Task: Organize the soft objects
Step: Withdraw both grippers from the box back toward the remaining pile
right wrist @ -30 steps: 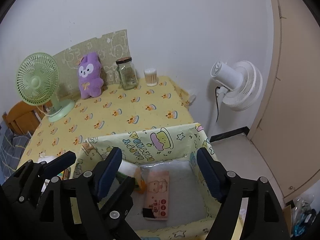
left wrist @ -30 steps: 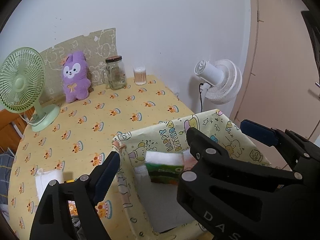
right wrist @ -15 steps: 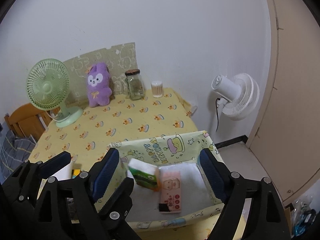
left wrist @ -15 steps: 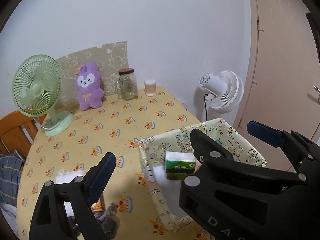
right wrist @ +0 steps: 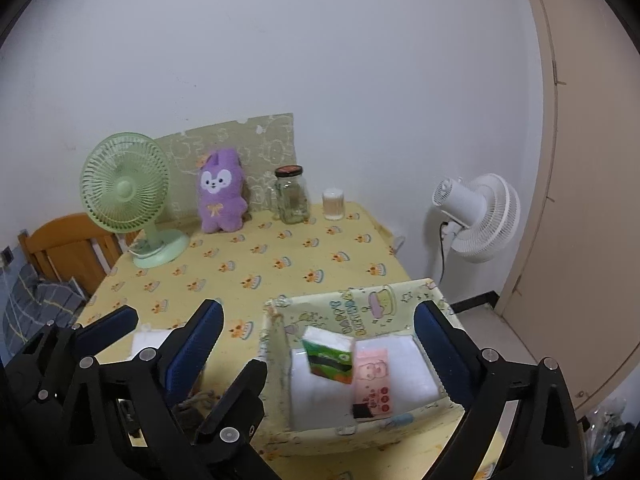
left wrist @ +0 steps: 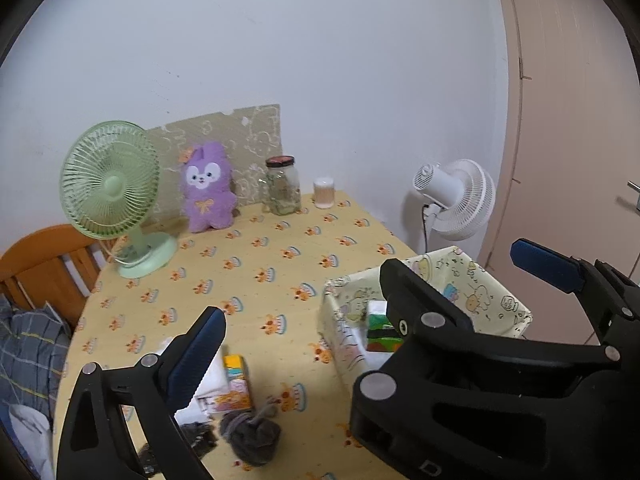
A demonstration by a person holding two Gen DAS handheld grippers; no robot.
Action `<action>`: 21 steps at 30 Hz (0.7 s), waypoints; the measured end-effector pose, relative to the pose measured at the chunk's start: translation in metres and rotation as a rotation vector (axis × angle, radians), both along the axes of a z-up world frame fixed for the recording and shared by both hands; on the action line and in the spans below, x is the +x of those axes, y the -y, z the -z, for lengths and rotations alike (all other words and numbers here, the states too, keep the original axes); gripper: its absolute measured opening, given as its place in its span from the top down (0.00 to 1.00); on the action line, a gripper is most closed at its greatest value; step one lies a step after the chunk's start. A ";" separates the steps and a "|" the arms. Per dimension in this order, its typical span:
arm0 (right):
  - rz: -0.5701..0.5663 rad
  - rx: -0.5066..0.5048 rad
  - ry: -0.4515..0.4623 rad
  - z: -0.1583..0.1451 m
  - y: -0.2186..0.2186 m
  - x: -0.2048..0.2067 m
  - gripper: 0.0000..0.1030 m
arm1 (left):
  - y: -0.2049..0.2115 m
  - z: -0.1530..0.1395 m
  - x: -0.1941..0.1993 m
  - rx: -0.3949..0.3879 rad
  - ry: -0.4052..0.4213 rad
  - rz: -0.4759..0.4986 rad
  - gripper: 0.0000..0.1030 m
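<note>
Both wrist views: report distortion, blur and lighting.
Left wrist view: fisheye bends the pink door edge; the dark grey sock bundle is soft. Right wrist view: black vignette corners, even flat light, and the green tissue pack is slightly blurred.

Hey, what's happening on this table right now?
A person with a handheld gripper in each hand is sorting soft items into a fabric storage bin. A green tissue pack and a pink tissue pack already lie inside it. Both the left gripper and the right gripper are open and hold nothing. A white tissue pack, a yellow-orange pack and a grey sock bundle sit on the table, outside the bin.
</note>
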State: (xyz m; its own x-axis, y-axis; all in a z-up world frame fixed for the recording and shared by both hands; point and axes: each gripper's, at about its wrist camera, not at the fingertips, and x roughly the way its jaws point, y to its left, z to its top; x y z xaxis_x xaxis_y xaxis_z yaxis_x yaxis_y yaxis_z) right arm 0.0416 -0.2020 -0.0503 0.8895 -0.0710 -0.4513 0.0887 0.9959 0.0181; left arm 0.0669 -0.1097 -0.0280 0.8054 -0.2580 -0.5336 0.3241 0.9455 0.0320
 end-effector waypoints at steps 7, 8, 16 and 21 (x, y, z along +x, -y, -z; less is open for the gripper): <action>-0.036 -0.019 0.017 -0.005 -0.022 -0.006 0.03 | -0.020 -0.003 -0.007 -0.015 0.010 -0.030 0.03; -0.040 -0.020 0.021 -0.006 -0.026 -0.007 0.03 | -0.023 -0.003 -0.009 -0.017 0.013 -0.034 0.03; -0.057 -0.009 0.012 0.000 -0.048 -0.010 0.03 | -0.046 0.002 -0.012 -0.029 0.014 -0.061 0.03; -0.057 -0.002 -0.005 0.009 -0.058 -0.009 0.03 | -0.058 0.011 -0.014 -0.021 0.013 -0.083 0.03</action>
